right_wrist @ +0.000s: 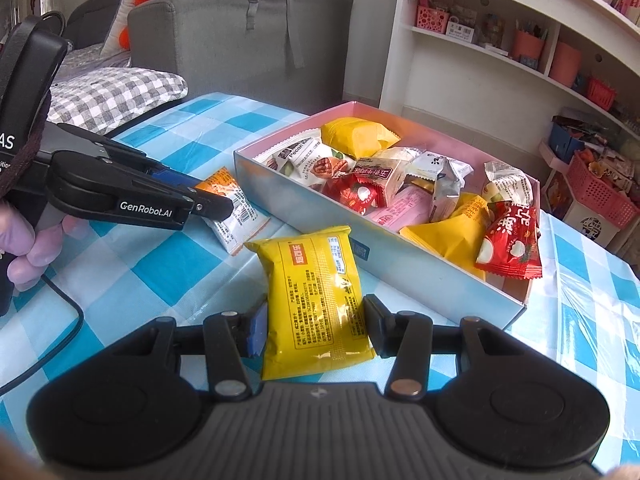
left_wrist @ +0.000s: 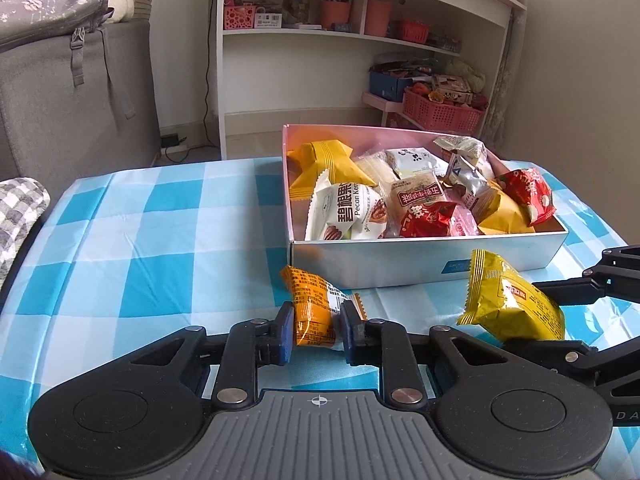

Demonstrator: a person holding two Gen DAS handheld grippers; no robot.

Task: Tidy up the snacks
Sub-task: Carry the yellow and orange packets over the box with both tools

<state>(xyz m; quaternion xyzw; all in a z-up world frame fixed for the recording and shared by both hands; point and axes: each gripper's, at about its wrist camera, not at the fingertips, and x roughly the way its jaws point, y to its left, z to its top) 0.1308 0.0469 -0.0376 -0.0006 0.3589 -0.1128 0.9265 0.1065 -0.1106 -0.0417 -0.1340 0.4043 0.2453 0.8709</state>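
Two hand-held grippers work over a table covered with a blue-and-white checked cloth (left_wrist: pixel 132 216). The left gripper (left_wrist: pixel 315 330) pinches an orange-and-white snack packet (left_wrist: pixel 310 304) between its blue-padded fingers (left_wrist: pixel 285 330); the packet lies on the cloth just beside the near wall of an open box (left_wrist: pixel 380 260), and the pads press on its sides. In the right wrist view the same gripper (right_wrist: pixel 218 204) enters from the left edge, gripped by a person's hand (right_wrist: pixel 28 246), its tips over the packet (right_wrist: pixel 234 216).

The right gripper (right_wrist: pixel 316 330) is clamped on a yellow snack packet (right_wrist: pixel 316 300), both pads against the packet's edges. The packet is seen just in front of the box's near wall; whether it touches the cloth cannot be told. In the left wrist view this yellow packet (left_wrist: pixel 510 304) appears near the box's near right corner, with the right gripper's black linkage (left_wrist: pixel 592 288) reaching in from the right edge.

The box (right_wrist: pixel 400 276) has a pale outer wall and a pink inside, and stands toward the far right part of the table. It holds a loose heap of wrapped snacks: yellow, red, white and pink packets, among them a white pecan packet (left_wrist: pixel 348 210) at its near left corner.

Behind the table stand a white shelf unit (left_wrist: pixel 360 40) and a grey sofa (left_wrist: pixel 68 100).
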